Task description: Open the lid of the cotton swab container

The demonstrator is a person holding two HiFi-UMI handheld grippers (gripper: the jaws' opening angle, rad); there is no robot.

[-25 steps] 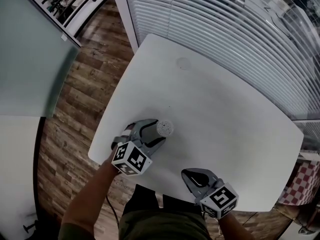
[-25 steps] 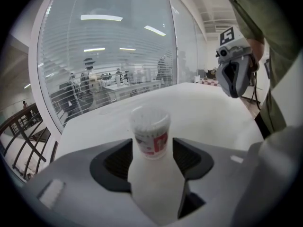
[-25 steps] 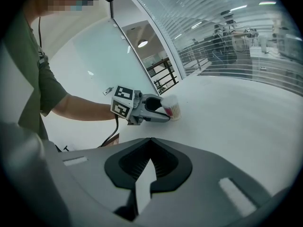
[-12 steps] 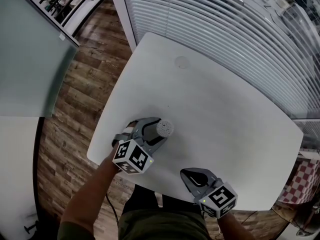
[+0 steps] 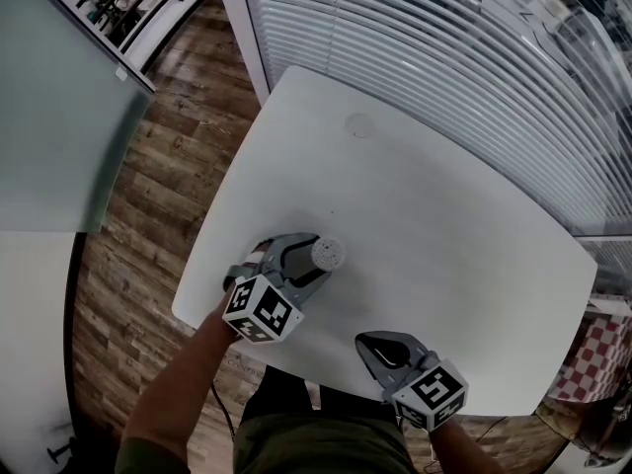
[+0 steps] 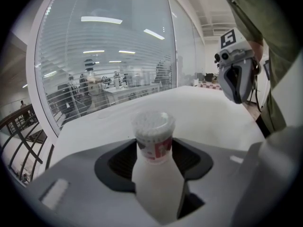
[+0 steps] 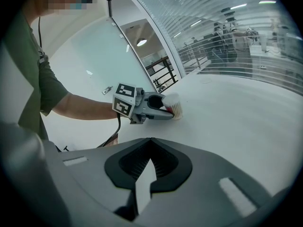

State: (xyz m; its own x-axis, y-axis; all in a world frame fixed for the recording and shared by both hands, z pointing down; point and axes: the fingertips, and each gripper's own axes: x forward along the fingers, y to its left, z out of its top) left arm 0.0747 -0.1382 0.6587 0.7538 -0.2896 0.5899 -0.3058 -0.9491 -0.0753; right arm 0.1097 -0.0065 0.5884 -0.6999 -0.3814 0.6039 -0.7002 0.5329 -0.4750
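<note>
A small round cotton swab container (image 5: 327, 254) with a clear lid and a red-and-white label stands on the white table (image 5: 434, 215) near its front left edge. My left gripper (image 5: 308, 261) is shut on it, its jaws pressed against both sides of the container (image 6: 152, 137). The lid sits closed on top. My right gripper (image 5: 371, 345) hovers at the table's front edge, shut with nothing between its jaws, well to the right of the container (image 7: 173, 105). From the right gripper view the left gripper (image 7: 165, 112) shows holding the container upright on the table.
A faint round mark (image 5: 357, 124) lies on the table's far side. Window blinds (image 5: 444, 57) run behind the table. Wooden floor (image 5: 148, 196) lies to the left, and a red checkered thing (image 5: 592, 363) sits at the right edge.
</note>
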